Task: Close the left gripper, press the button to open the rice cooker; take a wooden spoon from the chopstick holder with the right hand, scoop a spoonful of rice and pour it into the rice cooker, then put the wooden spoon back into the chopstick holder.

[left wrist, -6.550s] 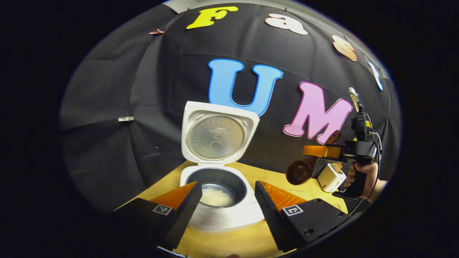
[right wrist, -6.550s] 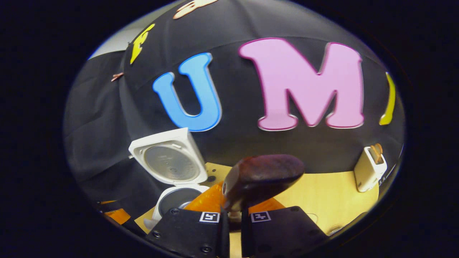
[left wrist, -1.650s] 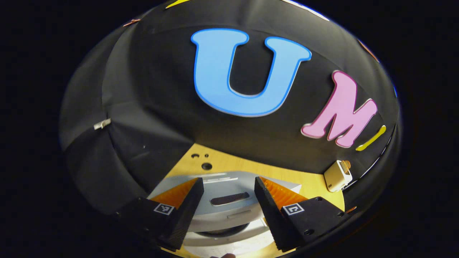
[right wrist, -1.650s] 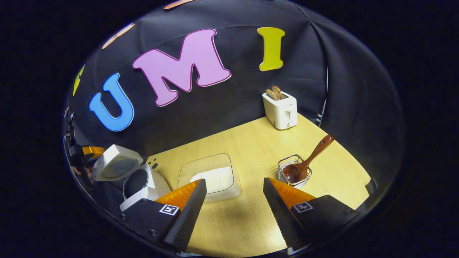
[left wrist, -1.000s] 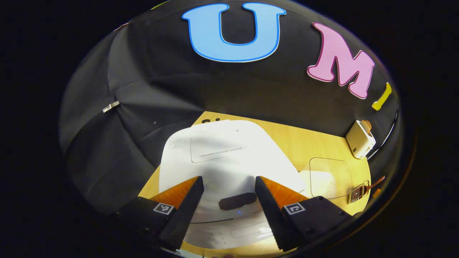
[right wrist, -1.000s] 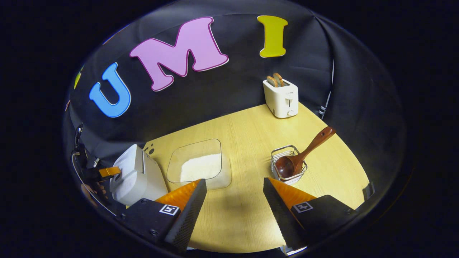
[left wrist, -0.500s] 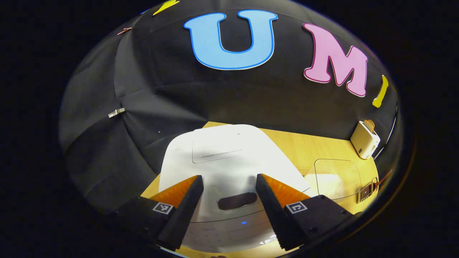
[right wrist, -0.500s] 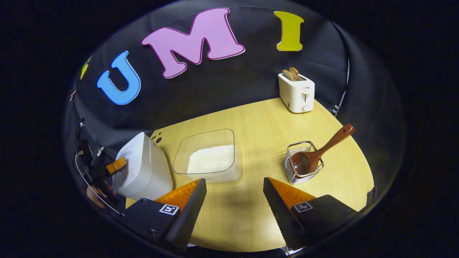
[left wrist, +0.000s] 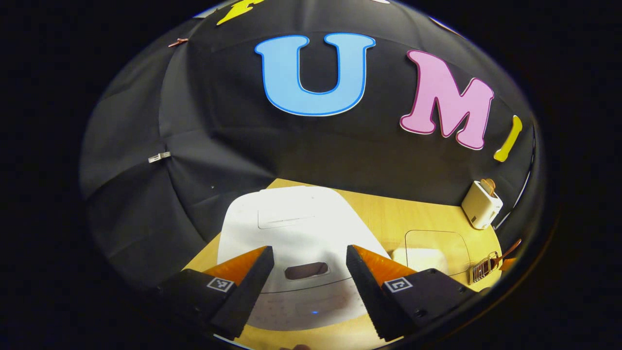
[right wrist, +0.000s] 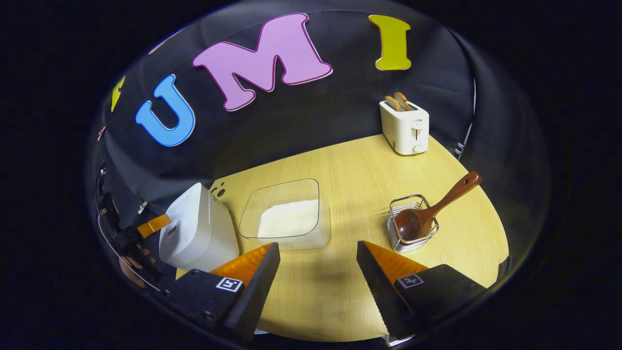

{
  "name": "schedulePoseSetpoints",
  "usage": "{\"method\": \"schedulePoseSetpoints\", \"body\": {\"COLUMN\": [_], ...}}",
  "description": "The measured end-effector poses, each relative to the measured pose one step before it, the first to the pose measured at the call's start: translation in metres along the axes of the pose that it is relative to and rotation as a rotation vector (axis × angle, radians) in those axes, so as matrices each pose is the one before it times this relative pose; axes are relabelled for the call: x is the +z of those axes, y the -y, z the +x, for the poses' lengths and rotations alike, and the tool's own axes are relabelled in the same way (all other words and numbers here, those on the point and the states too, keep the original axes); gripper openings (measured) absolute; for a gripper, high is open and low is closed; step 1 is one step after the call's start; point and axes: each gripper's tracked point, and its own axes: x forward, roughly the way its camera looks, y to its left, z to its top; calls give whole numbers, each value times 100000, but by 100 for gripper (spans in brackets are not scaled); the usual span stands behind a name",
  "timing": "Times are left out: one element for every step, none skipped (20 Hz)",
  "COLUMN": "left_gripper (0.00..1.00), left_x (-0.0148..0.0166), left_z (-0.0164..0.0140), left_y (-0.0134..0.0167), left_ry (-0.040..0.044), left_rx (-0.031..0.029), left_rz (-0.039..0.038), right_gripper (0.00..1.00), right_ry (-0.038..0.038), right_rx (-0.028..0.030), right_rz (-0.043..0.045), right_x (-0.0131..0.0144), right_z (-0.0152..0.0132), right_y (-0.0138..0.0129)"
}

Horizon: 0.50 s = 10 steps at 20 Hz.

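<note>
The tabletop (right wrist: 350,160) carried the white rice cooker (right wrist: 197,233), lid down, at its left edge, where the left gripper (left wrist: 309,270) hung over the lid with its fingers spread apart, holding nothing. The clear rice container (right wrist: 286,214) sat mid-table, and the toaster (right wrist: 406,127) stood at the far edge. The right gripper (right wrist: 318,272) hovered over the near edge, fingers parted and empty. Near the right edge, the wooden spoon (right wrist: 430,209) leaned in the chopstick holder (right wrist: 410,223), handle tilted outward.
</note>
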Motion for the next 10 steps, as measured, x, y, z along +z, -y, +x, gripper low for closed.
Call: {"method": "schedulePoseSetpoints", "body": {"left_gripper": [96,96,96,96,96,96,96,96,96,96], "left_x": [382,495,659,784,999,956,1143,1015,1112,1018], "left_z": [-589,-742,-869,-884,-996,-1067,-1210,-982,-1050,-1050], "left_y": [228,95,183,436,534,835,847,647,773,1062], "left_ry": [1437,1860,2365,3155,3587,3633,3933,3433,3280,3129], "left_rx": [278,380,430,-123,-840,-1822,-1735,-1016,-1164,-1382], "left_rz": [-270,315,466,662,752,1108,1525,1763,1459,766], "right_gripper": [99,98,98,98,99,98,98,98,99,99], "right_ry": [638,699,809,1027,1455,1182,1218,1916,2593,2661], "right_rx": [273,162,151,249,257,290,-295,136,605,543], "right_rz": [140,-368,-478,-409,-619,-942,-668,-93,-364,-1053], "right_x": [259,285,262,310,396,303,284,482,683,642], "right_z": [-109,-165,-198,-126,-257,-190,-231,-384,-336,-428], "right_y": [196,207,254,180,221,252,486,321,116,181]}}
